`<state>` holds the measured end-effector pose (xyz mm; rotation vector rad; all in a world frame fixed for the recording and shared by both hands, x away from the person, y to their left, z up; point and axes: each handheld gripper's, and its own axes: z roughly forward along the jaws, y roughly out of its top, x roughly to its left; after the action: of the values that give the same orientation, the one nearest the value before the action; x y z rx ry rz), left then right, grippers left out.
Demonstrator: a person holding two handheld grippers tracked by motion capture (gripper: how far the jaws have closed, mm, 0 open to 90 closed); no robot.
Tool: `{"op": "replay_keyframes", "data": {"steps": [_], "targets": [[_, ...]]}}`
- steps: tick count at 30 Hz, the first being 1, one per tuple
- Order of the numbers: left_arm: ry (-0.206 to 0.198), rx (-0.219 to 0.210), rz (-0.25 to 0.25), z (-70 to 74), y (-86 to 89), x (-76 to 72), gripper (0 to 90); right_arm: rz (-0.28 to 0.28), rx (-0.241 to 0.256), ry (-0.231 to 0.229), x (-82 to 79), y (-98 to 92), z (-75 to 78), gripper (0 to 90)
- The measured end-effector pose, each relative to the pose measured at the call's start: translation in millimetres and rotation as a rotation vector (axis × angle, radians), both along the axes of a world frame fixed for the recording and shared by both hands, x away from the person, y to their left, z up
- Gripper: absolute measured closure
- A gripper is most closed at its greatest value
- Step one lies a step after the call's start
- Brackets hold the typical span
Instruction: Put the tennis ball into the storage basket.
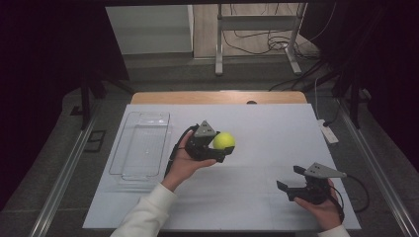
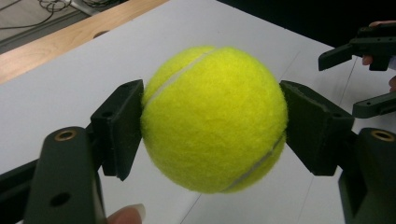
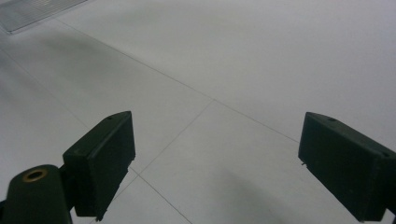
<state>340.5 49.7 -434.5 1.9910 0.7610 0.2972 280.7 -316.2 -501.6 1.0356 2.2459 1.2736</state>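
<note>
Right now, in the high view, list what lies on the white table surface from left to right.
clear plastic tray → left gripper, shut on the tennis ball → right gripper, jaws open with nothing between them.

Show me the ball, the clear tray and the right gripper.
ball (image 2: 214,119), left gripper view, middle of its felt.
tray (image 1: 126,143), high view, left wall.
right gripper (image 1: 292,177), high view, midway between its jaws.

Your left gripper (image 1: 223,148) clamps the tennis ball (image 1: 224,141) between its jaws, while your right gripper (image 1: 291,177), right of that ball, gapes wide.
</note>
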Motion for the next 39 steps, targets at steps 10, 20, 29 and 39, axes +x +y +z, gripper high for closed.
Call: {"op": "replay_keyframes", "data": {"steps": [10, 20, 29, 39], "targets": [[-0.019, -0.018, 0.018, 4.3, 7.7, -1.2, 27.0, -0.004, -0.004, -0.005, -0.6, 0.1, 0.8, 11.3], [-0.044, -0.047, 0.040, 11.8, 17.1, -1.6, 27.1, -0.003, -0.006, -0.005, -0.5, 0.4, 1.1, 11.4], [-0.058, -0.069, 0.060, 17.9, 26.7, -1.5, 27.1, -0.003, -0.004, -0.006, -0.5, 0.6, 1.1, 11.4], [-0.081, -0.085, 0.069, 24.3, 32.7, -3.6, 27.1, -0.002, -0.007, -0.006, -0.4, 0.7, 0.8, 11.4]]}}
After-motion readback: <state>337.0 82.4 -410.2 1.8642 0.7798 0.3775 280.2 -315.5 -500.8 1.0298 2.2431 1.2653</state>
